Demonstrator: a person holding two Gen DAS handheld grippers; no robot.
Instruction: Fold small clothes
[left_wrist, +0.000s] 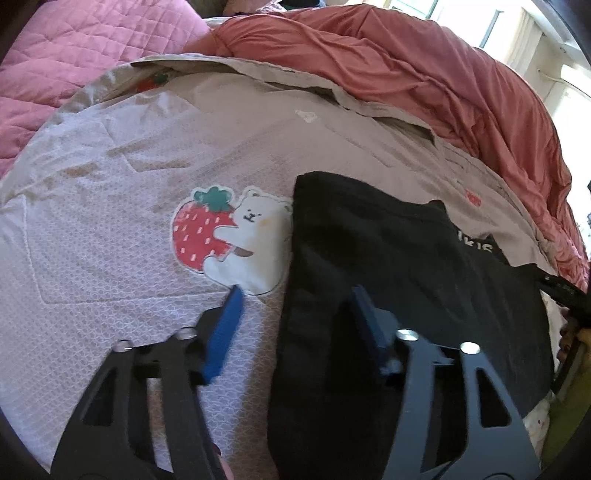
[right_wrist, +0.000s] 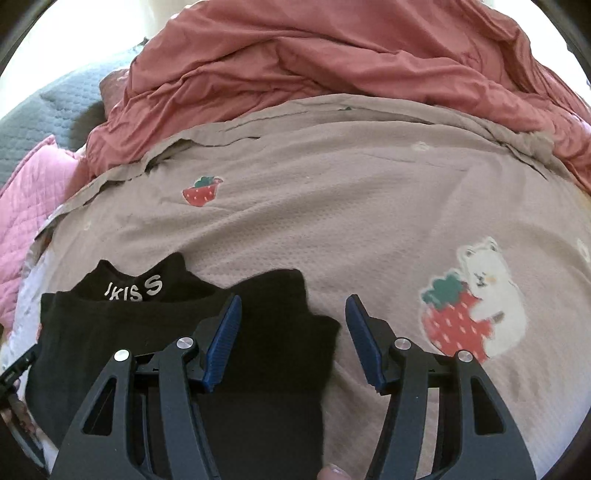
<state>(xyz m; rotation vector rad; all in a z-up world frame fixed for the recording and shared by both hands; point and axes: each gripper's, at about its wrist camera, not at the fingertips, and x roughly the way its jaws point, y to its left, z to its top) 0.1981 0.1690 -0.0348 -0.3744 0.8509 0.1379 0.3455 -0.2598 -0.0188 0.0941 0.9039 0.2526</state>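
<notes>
Our left gripper (left_wrist: 295, 295) and right gripper (right_wrist: 293, 306) both hang released, jaws apart over the black top (right_wrist: 184, 332), gripping nothing. It's lying flat on the beige bed cover (right_wrist: 332, 221), beside the strawberry bear print (right_wrist: 476, 306).

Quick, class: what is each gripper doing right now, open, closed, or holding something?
Left gripper: open, holding nothing, astride the black cotton garment's edge.
Right gripper: open, empty, above the same garment.
</notes>
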